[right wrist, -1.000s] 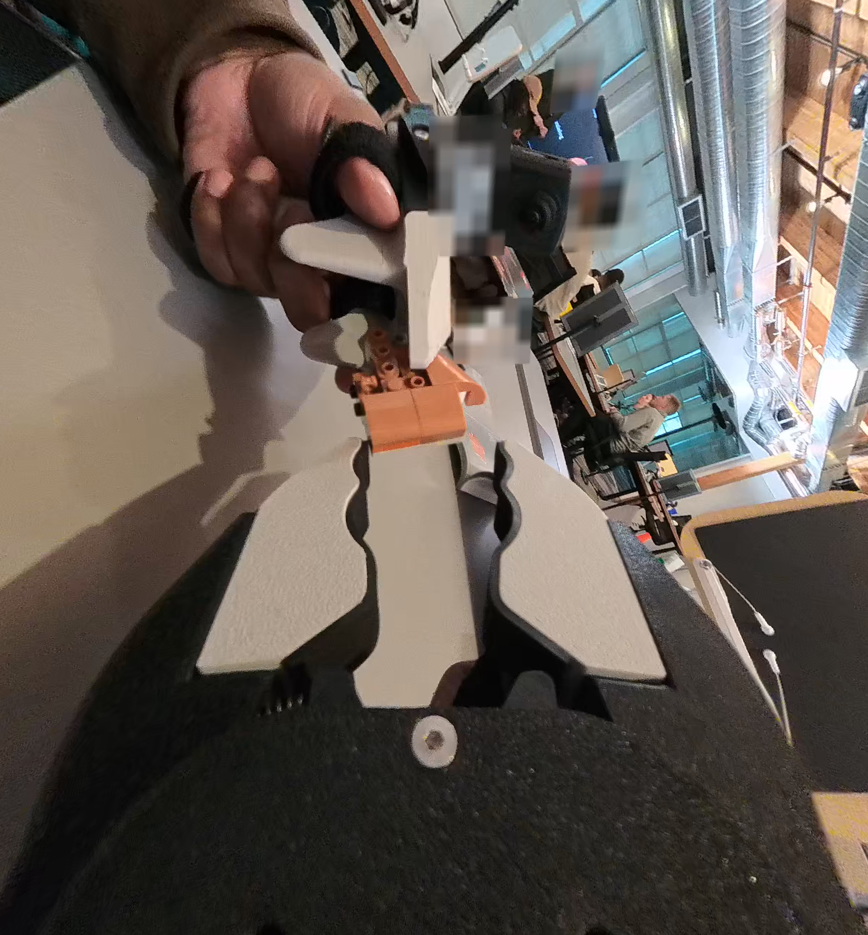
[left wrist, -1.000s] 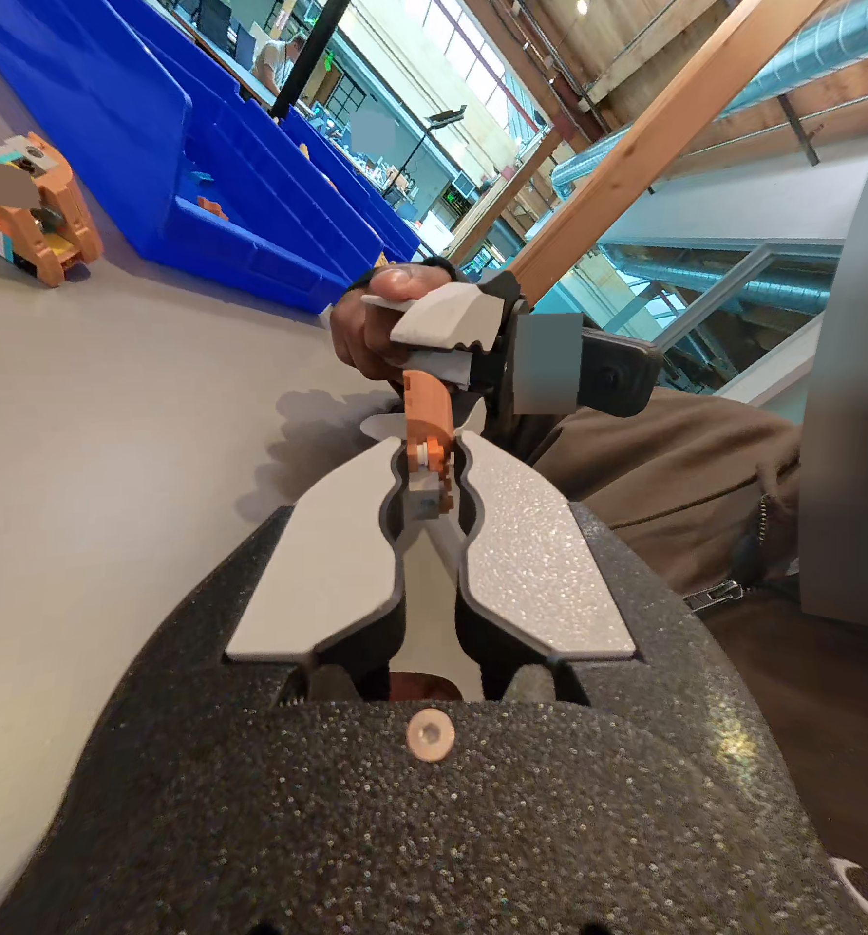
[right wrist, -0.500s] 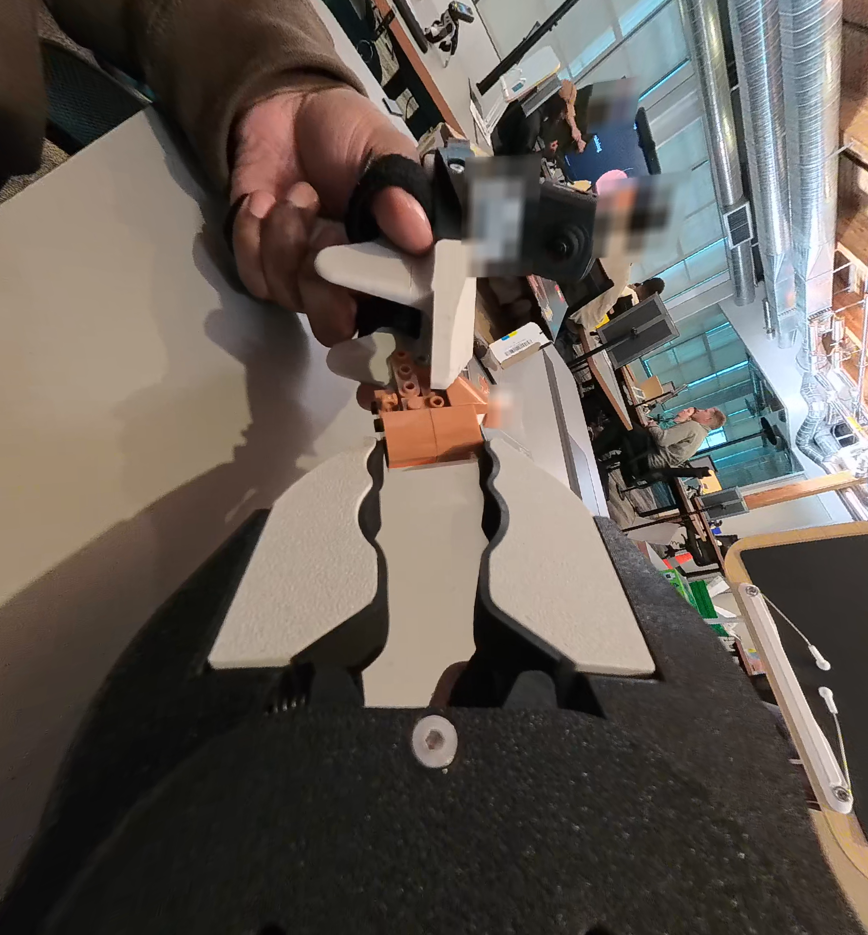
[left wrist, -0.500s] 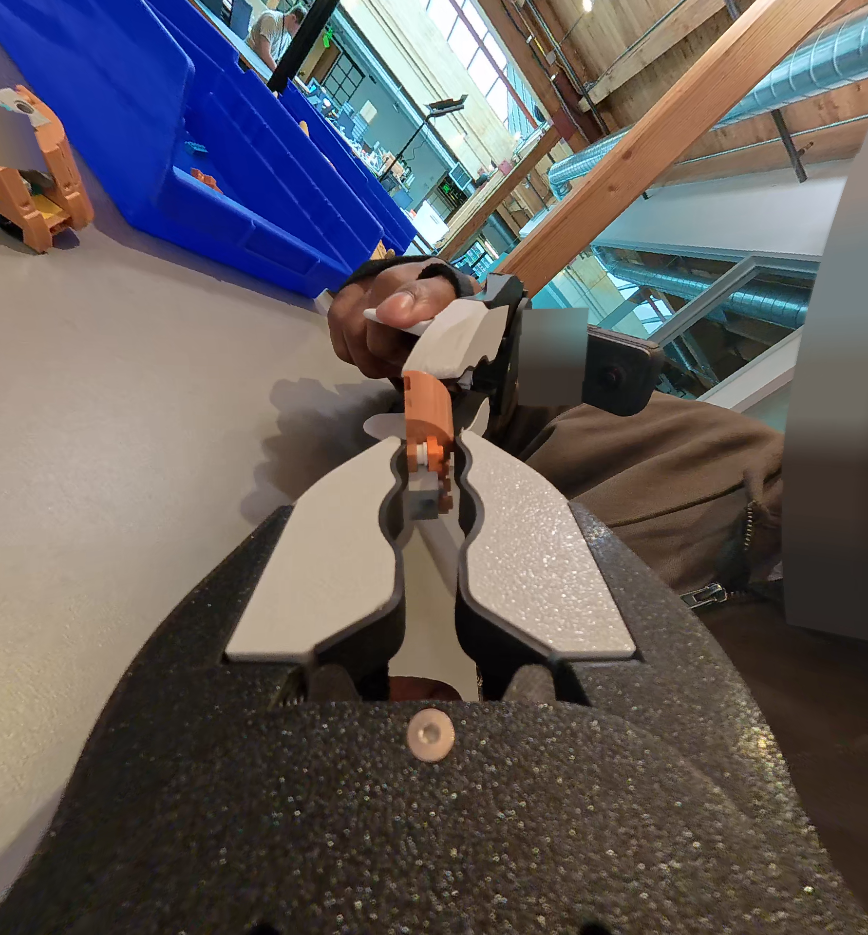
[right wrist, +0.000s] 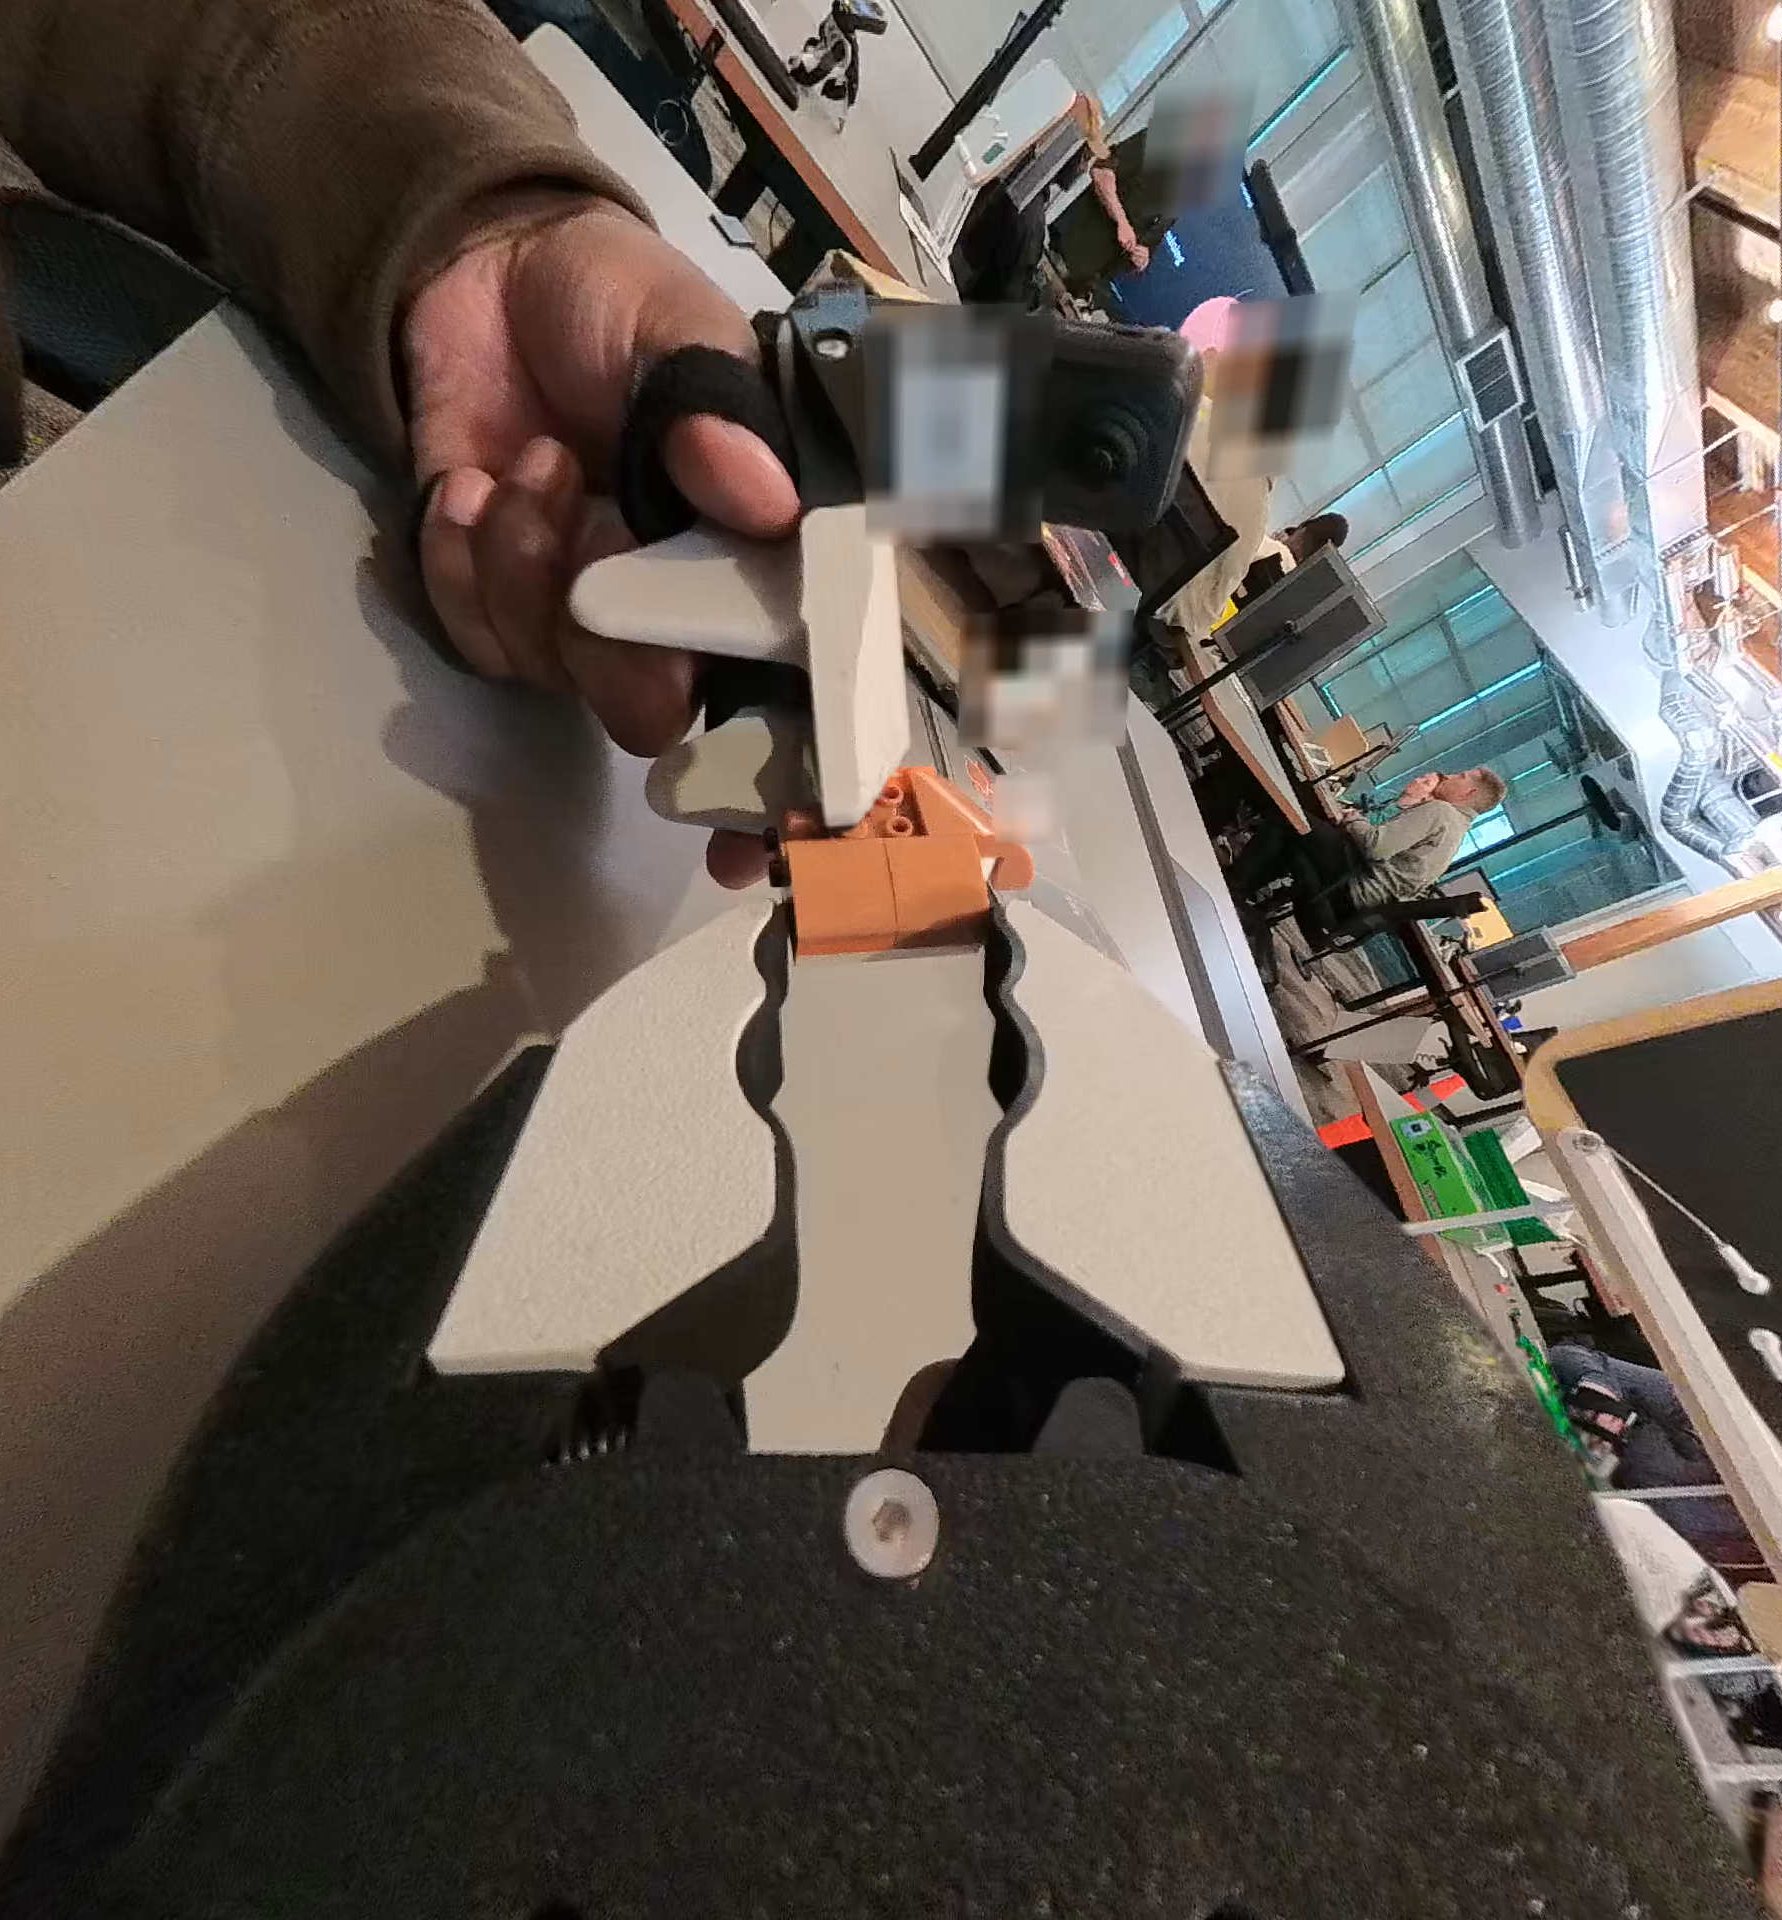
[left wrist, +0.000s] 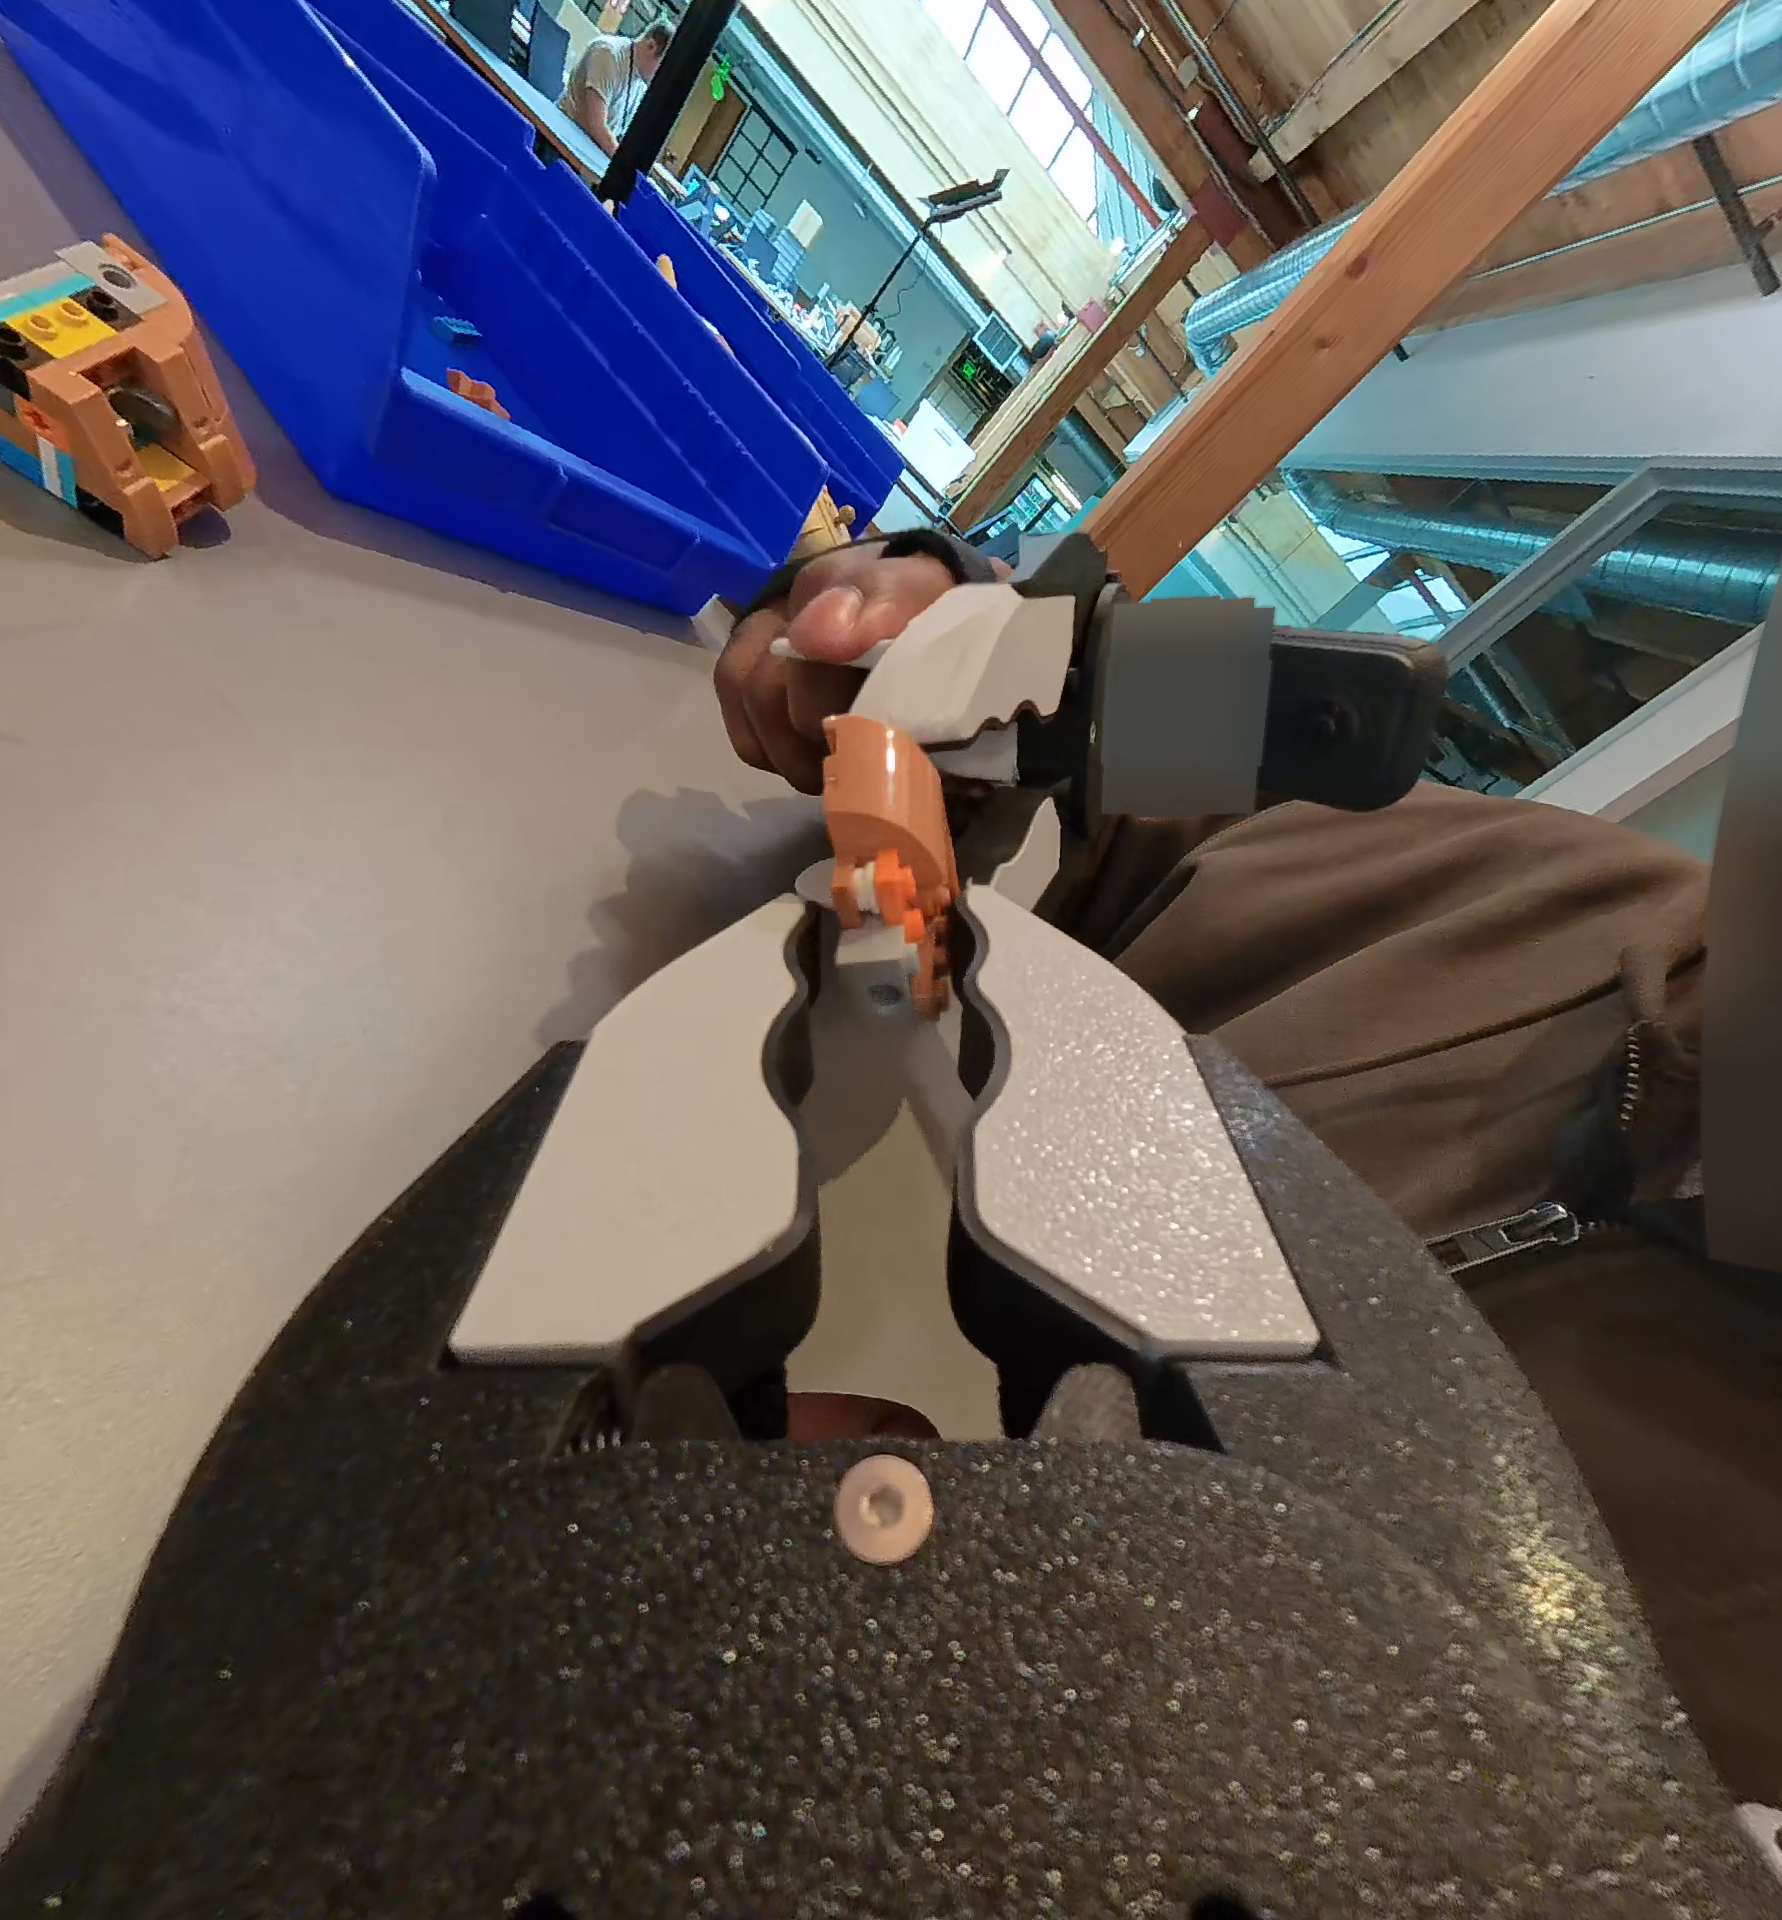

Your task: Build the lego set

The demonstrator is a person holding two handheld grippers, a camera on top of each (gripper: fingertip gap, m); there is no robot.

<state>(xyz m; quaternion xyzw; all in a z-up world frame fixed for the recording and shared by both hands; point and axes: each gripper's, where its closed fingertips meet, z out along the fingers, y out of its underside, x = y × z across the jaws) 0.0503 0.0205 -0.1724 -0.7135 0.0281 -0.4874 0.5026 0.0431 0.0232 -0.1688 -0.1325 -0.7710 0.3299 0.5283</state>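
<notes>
The grey table carries the whole work area. At its far side, in the left wrist view, stand blue plastic bins; loose orange pieces lie in one compartment.

To the left of the bins, a partly built lego model rests on the table. It is orange-brown with yellow, teal and black bricks and a grey plate on top. It lies well apart from both grippers.

The person's brown sleeve fills the right side of the left wrist view. In the right wrist view the left hand holds the left tool by its grip, with a black strap over one finger.

The left gripper has its jaws drawn narrow on the lower end of a small orange lego sub-assembly. This end shows a light grey piece and small orange clips between the fingertips.

The right gripper has its jaws closed on the opposite end of the same sub-assembly, gripping two smooth orange bricks side by side. Studs face away from this camera. One finger of the left gripper presses down onto the studded part.

The sub-assembly is held above the table, between the two grippers, near the table edge closest to the person.
</notes>
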